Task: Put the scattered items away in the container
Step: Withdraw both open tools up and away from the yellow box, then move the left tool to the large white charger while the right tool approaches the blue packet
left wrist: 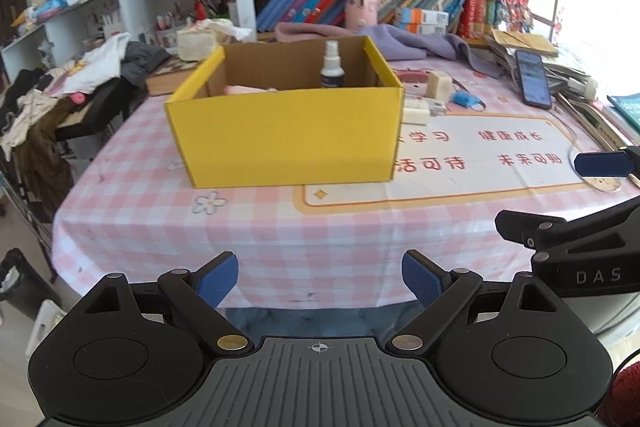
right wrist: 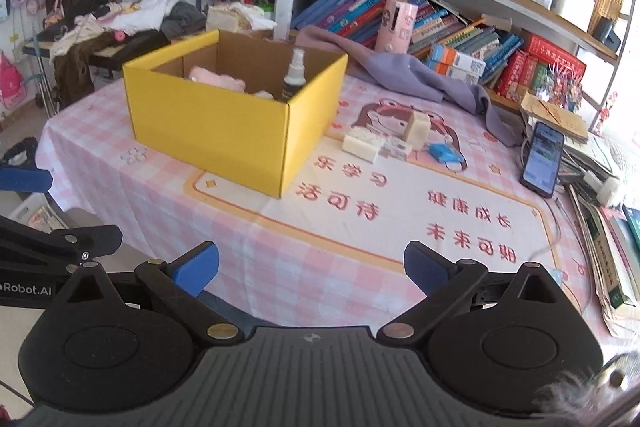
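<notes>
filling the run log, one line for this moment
left tool open | right tool open | spray bottle in yellow box

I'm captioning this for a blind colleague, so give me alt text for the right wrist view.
A yellow cardboard box sits on a pink checked tablecloth, holding an upright spray bottle and something pink. Right of it lie pale blocks and a blue item. The right tool is open and empty in the foreground.
</notes>
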`<state>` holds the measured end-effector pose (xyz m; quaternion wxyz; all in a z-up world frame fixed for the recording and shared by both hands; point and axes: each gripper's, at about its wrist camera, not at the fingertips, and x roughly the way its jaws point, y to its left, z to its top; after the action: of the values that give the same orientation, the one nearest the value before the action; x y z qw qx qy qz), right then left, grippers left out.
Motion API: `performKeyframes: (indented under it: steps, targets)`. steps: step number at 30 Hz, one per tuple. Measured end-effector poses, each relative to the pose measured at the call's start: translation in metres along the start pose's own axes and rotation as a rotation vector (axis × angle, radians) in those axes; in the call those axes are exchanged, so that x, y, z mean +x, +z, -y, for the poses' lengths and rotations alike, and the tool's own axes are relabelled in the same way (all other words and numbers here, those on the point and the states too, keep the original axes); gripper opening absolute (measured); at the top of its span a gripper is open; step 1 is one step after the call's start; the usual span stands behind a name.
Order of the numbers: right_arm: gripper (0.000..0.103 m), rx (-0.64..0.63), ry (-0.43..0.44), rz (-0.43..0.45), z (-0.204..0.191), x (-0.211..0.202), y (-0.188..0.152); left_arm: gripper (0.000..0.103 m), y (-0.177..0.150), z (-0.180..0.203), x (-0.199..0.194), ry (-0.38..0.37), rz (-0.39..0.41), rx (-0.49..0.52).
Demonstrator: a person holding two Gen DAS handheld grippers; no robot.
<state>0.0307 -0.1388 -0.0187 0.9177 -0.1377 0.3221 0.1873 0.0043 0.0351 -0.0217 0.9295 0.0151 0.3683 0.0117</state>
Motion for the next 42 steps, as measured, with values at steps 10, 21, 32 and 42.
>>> performKeyframes:
  steps: [10,21,32,42]
  targets:
    - [0.100,0.053,-0.074,-0.036,0.027,0.003,-0.009,0.091,0.009,0.025,0.019,-0.087,-0.021,0.059]
    - [0.100,0.131,-0.157,-0.072,0.064,0.009,-0.013,0.091,0.027,0.061,0.041,-0.188,-0.029,0.144]
    - [0.100,0.192,-0.225,-0.074,0.103,0.014,-0.011,0.091,0.050,0.099,0.061,-0.293,0.006,0.228]
    - [0.099,0.237,-0.235,-0.060,0.141,0.035,0.000,0.091,0.076,0.132,0.088,-0.292,0.047,0.297]
